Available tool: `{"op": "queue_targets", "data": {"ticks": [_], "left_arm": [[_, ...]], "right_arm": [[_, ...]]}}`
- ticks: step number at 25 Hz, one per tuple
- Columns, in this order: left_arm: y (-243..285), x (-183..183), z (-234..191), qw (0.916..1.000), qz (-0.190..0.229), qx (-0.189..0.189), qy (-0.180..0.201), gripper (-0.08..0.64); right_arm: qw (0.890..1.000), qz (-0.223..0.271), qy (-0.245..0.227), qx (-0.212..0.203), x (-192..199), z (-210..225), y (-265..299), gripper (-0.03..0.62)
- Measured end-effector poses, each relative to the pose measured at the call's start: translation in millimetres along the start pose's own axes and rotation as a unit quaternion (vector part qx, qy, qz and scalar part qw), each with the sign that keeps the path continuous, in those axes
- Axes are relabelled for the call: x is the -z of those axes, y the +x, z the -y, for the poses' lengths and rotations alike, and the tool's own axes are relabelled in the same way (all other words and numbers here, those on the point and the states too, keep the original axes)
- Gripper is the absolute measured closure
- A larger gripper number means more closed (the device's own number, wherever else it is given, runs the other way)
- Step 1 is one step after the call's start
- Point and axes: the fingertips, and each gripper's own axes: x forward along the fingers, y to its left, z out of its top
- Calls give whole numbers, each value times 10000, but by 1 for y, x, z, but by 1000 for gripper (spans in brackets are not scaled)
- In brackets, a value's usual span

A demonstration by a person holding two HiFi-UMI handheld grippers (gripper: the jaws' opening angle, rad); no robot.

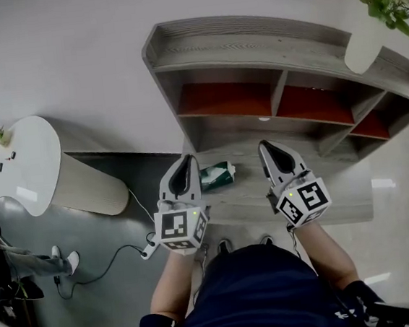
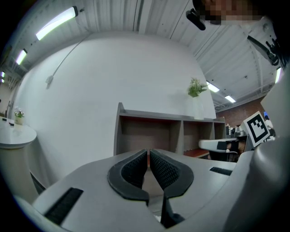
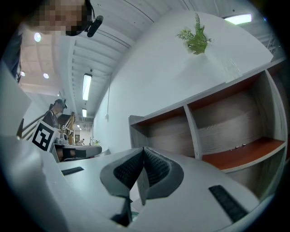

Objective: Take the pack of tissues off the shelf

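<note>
Beside the tissue pack (image 1: 216,174), left gripper (image 1: 187,161) and right gripper (image 1: 267,147) fingers appear closed, empty.

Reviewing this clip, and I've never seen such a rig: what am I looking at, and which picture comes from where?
No robot: a person holds a tool with a two-jaw claw in each hand. The head view looks down from the person's head; the other two come from cameras on each tool. The left claw and right claw are both shut and empty. Between them, the green pack of tissues lies untouched on the wooden shelf. A vase with a plant stands on top.
</note>
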Motion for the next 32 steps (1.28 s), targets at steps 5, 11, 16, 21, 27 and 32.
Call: {"op": "queue_targets", "data": {"ticks": [5,11,16,21,27,32], "left_arm": [[0,-1,3,10000,11,45,18,529],[0,-3,0,10000,12,44,28,529],[-1,-2,-1,10000,-5,35,35,529],[0,1,-1,10000,-27,58,64,529],[-2,3,0,9999,-60,79,77,529],[-2,4,-2,9999,-51,92,92,529]], "right_arm": [[10000,39,-47,-60,-4,-4,-1,578],[9999,49,-87,-116,-10,-6,-3,578],[9998,40,-64,-159,-12,-7,-8,578],[9999,86,17,-104,-12,-8,-12,578],[9999,69,56,-64,-12,-10,-14,578],[9999,104,22,-57,-14,-12,-14,578]]}}
